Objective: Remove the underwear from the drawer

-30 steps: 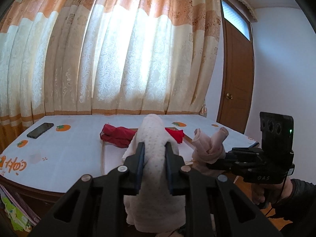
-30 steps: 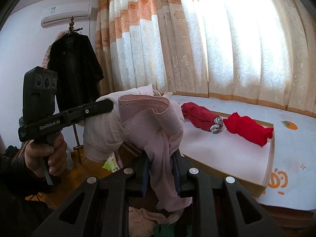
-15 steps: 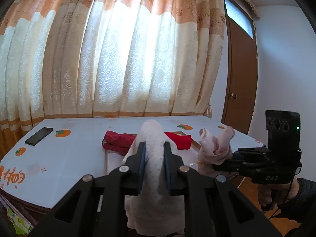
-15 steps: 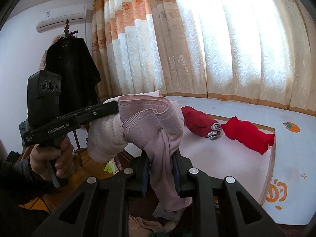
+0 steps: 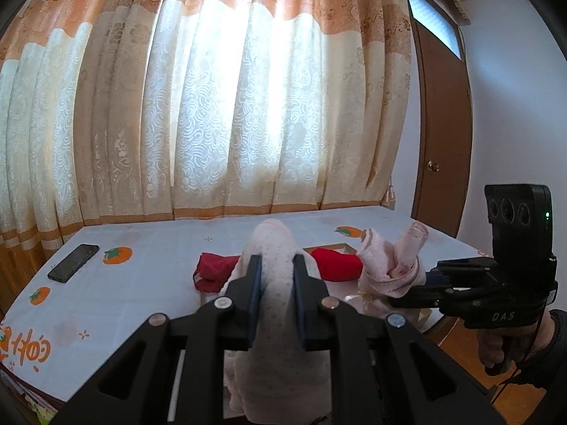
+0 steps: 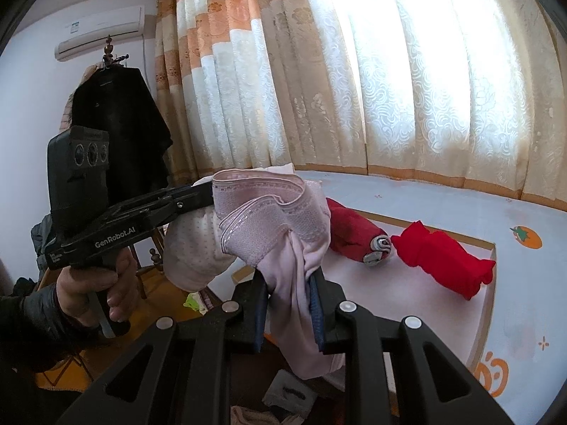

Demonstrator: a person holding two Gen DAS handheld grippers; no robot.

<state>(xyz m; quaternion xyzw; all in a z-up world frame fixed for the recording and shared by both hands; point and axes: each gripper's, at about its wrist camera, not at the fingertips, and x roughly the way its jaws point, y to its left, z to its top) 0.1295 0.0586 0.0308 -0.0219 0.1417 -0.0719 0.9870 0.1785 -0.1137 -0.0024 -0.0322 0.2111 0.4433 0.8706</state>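
Left wrist view, left gripper (image 5: 276, 276): jaws clamped on a dotted pale garment (image 5: 280, 336), which bulges above the fingers and hangs below them, so the grip sits mid-cloth

Left wrist view, right gripper (image 5: 400, 283): seen from the side, held level and near, its tips buried in a pink garment (image 5: 391, 262)

Left wrist view, table (image 5: 141, 248): 2 red rolls (image 5: 333, 264) lie on a white tray (image 5: 347, 246) behind the held cloth; a phone (image 5: 73, 258) rests well apart at the far left

Right wrist view, right gripper (image 6: 287, 295): jaws clamped on the pink garment (image 6: 280, 226), waistband folded over on top, tail dangling

Right wrist view, left gripper (image 6: 202, 196): pinches the dotted garment (image 6: 193, 248), touching the pink one

Right wrist view, below the jaws: loose clothes (image 6: 283, 396), probably the drawer; its frame cannot be made out

Judgement: both pieces look lifted out and are carried high, likely to clear the table edge before being set on the tray
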